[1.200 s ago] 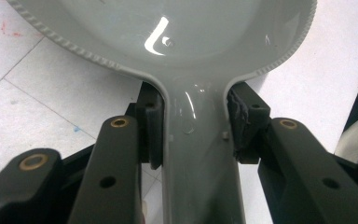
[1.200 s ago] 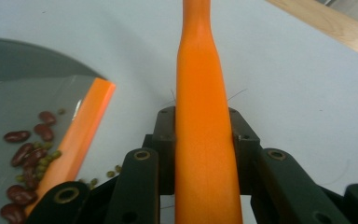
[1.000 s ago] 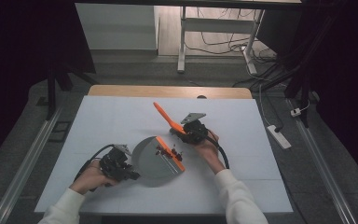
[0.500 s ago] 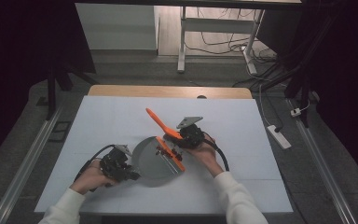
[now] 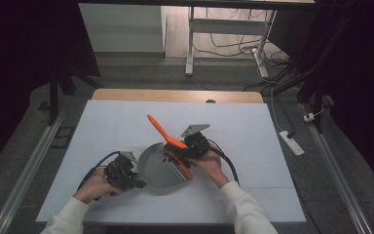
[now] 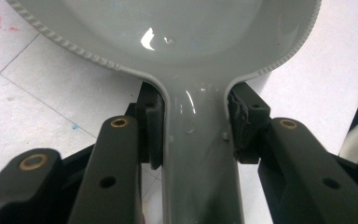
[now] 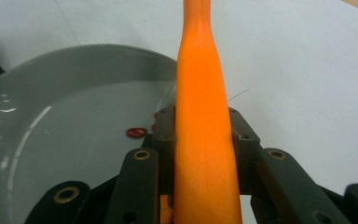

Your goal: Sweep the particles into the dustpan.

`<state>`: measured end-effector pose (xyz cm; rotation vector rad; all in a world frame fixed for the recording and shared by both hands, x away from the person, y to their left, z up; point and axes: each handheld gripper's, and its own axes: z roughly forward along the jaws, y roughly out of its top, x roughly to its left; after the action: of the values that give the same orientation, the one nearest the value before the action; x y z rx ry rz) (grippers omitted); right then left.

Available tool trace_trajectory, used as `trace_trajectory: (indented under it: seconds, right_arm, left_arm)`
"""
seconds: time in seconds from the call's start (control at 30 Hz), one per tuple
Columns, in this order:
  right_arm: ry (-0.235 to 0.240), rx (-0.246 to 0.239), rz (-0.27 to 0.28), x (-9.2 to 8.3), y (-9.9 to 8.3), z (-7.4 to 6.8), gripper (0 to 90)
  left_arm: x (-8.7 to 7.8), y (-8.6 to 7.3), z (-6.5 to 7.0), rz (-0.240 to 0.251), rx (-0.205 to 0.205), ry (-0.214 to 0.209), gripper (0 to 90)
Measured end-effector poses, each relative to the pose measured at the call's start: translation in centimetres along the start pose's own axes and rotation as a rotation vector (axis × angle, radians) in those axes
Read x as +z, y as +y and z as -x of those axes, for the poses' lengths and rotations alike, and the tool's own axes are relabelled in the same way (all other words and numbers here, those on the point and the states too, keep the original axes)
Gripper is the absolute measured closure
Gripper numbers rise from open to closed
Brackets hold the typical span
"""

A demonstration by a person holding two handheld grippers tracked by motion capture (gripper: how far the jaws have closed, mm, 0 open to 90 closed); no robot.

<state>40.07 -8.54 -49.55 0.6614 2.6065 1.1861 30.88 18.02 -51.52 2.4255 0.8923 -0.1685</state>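
— Grey pan (image 5: 159,165): round, shallow, glossy inside, with a beaded rim and a flat handle (image 6: 198,158). Sat level on the white table, near the front edge.

— And the orange utensil (image 5: 165,134)? Smooth plastic, long, narrowing toward the far tip. Tilted up and away over the pan's right rim (lower end hidden, so contact with the pan unclear).

— Small red spot (image 7: 135,132) seen on the pan floor.

The frying pan (image 5: 161,165) is glossy grey with a beaded rim. The spatula (image 5: 165,134) is plain orange; the worktop (image 5: 253,141) is white.
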Motion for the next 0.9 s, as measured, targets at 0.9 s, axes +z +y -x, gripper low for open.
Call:
trace_trajectory:
  seconds: [0.9]
  right_arm:
    - [-0.209, 0.065, -0.024, -1.8, -1.6, 3.3, 70.0]
  left_arm:
    - [-0.1, -0.2, 0.1, 0.003, 0.002, -0.002, 61.6]
